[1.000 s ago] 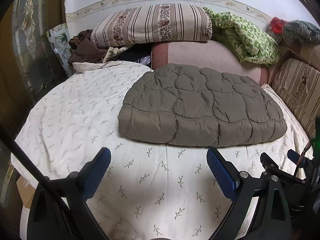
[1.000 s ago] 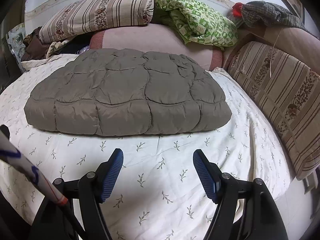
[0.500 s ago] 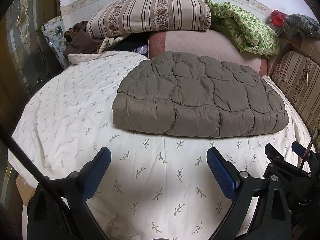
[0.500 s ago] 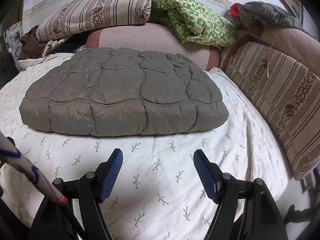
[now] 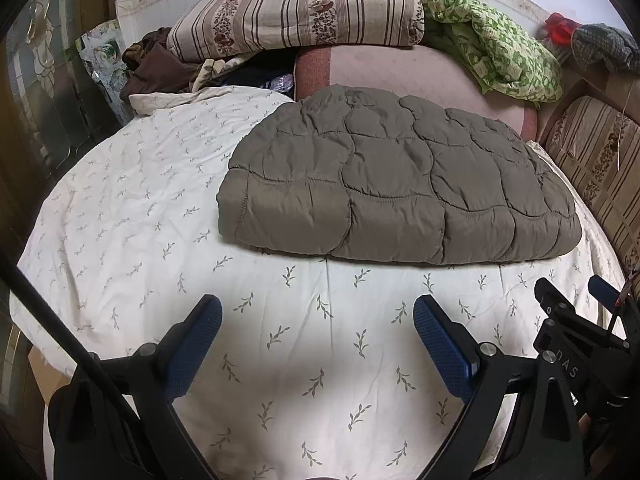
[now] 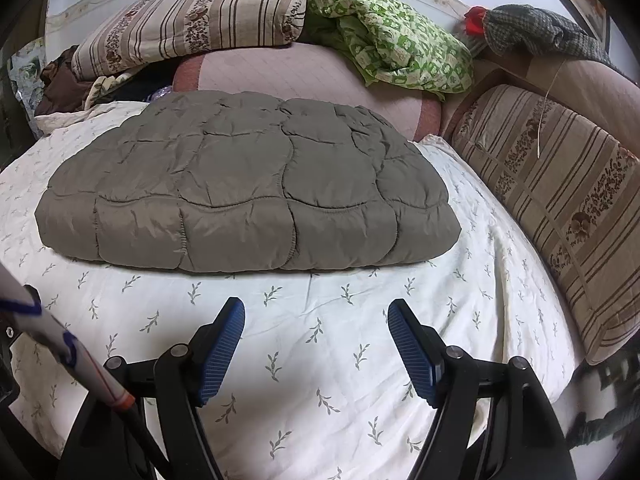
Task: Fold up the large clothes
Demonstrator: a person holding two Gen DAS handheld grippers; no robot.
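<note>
Ahead of both my wide-open, empty fingers, the olive-grey quilted padded garment (image 5: 396,184) (image 6: 248,188) lies on the leaf-print bed sheet (image 5: 160,208) as a flat, tidy rectangle; folding looks mostly done, perhaps one more fold left.

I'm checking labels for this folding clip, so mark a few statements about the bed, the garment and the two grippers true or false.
1. The grey-brown quilted padded garment lies folded on the cream leaf-print bedsheet. True.
2. The left gripper is clamped on the garment. False: its jaws stand open over bare sheet, short of the garment.
3. The right gripper is open and holds nothing. True.
4. A green-and-white patterned cloth lies spread over the garment. False: it sits behind it, on the pink cushion.
5. A striped floral pillow lies at the head of the bed. True.
</note>
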